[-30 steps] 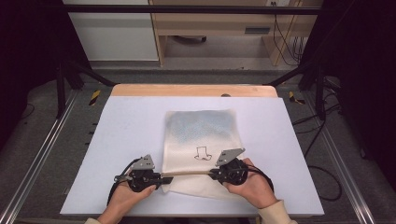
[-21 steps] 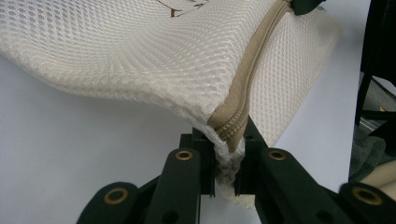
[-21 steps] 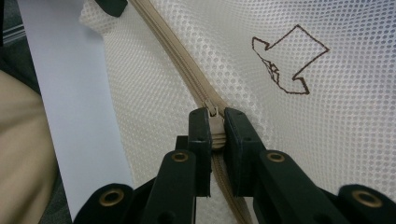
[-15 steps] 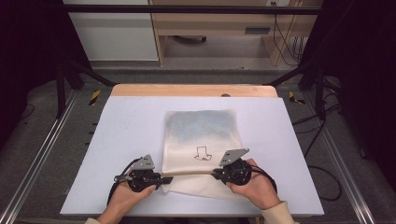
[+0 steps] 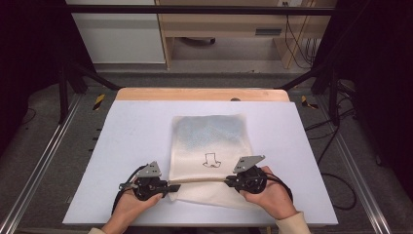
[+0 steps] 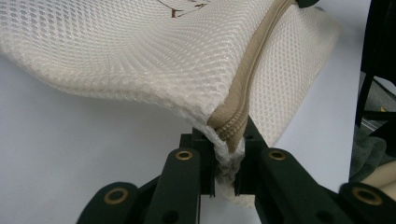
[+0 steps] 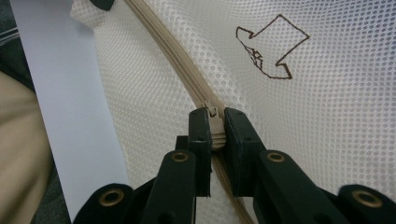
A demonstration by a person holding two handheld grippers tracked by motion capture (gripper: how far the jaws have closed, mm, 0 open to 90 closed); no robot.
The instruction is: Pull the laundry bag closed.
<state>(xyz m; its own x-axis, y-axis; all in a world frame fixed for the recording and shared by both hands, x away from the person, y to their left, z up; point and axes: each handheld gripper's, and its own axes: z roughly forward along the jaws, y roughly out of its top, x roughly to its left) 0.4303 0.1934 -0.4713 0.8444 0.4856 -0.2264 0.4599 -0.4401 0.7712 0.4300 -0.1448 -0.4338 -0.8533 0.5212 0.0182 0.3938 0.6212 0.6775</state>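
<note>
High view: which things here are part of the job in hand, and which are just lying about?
In the job:
mesh bag
its beige zipper
left gripper, shut on the bag's corner
right gripper, shut on the zipper pull

Lying about:
yellow-black tools on the floor
cables

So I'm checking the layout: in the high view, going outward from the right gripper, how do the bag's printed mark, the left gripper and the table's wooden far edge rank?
1. printed mark, just up-left.
2. left gripper, across the zipper.
3. wooden far edge, at the back.

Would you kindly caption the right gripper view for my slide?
Right tool shut on the zipper pull of a mesh bag.
</note>
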